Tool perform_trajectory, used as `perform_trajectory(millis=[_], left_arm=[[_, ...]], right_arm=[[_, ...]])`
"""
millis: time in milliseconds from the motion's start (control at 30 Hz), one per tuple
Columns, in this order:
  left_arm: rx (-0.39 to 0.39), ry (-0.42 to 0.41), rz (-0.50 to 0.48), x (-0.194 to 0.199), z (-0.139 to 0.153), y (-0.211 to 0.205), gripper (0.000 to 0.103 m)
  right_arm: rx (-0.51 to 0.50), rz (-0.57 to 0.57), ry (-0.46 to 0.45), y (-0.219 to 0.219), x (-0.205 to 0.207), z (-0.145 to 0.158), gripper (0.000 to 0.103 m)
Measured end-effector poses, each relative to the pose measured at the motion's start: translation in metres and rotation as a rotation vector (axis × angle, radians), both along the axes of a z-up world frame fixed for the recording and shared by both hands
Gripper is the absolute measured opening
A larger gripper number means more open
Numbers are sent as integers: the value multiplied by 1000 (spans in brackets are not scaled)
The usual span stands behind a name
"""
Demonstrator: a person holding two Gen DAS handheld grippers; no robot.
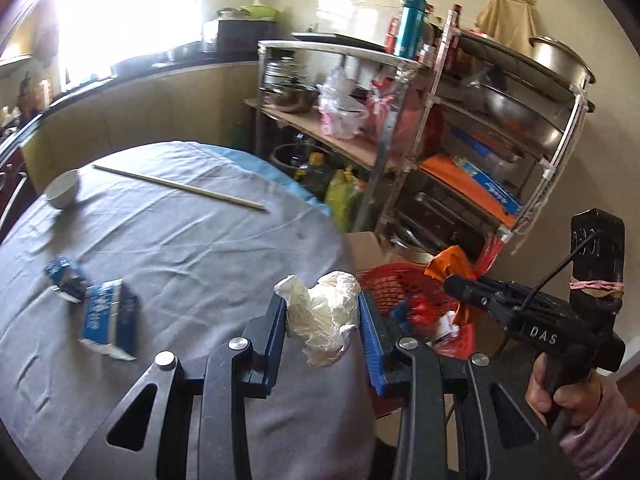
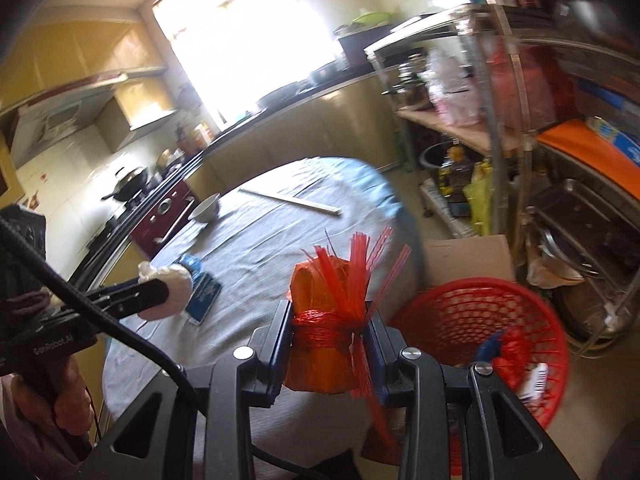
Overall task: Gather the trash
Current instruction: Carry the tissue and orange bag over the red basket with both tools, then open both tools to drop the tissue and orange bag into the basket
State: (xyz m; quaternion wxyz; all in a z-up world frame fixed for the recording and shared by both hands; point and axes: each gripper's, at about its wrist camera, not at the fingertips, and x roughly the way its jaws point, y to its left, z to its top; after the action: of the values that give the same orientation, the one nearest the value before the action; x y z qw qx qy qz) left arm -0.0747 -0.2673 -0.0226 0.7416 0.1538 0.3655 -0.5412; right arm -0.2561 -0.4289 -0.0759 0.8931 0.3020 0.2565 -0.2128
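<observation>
My left gripper (image 1: pixel 322 312) is shut on a crumpled white tissue (image 1: pixel 324 316), held over the right edge of the round table (image 1: pixel 180 232). It also shows in the right wrist view (image 2: pixel 168 292). My right gripper (image 2: pixel 330 324) is shut on an orange bag tied with red string (image 2: pixel 324 320), held beside the red mesh basket (image 2: pixel 480 300). The basket (image 1: pixel 384 284) stands on the floor right of the table and holds some red and white trash. Two blue and white cartons (image 1: pixel 108 320) (image 1: pixel 64 280) lie on the grey tablecloth.
A white bowl (image 1: pixel 62 190) and a chopstick pair (image 1: pixel 180 187) lie at the table's far side. A cardboard box (image 2: pixel 468 256) stands behind the basket. A metal shelf rack (image 1: pixel 460 140) full of pots and bags stands at right. Kitchen counter runs along the far wall.
</observation>
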Motion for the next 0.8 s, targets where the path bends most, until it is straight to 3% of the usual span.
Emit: perform_trajectory(millis=[233,400,800], left_arm=[[-8,69,-90,-18,-9,-40,37],[1,120,-154,-34,-22,-71,37],[165,160,-279,-80,-78,-142,38]], right_arm=[[15,-123,-12,-35,-45,0,36],[80,-184,-17,-57,-65,-15,36],[210,-262,48,-81,-89,-70,37]])
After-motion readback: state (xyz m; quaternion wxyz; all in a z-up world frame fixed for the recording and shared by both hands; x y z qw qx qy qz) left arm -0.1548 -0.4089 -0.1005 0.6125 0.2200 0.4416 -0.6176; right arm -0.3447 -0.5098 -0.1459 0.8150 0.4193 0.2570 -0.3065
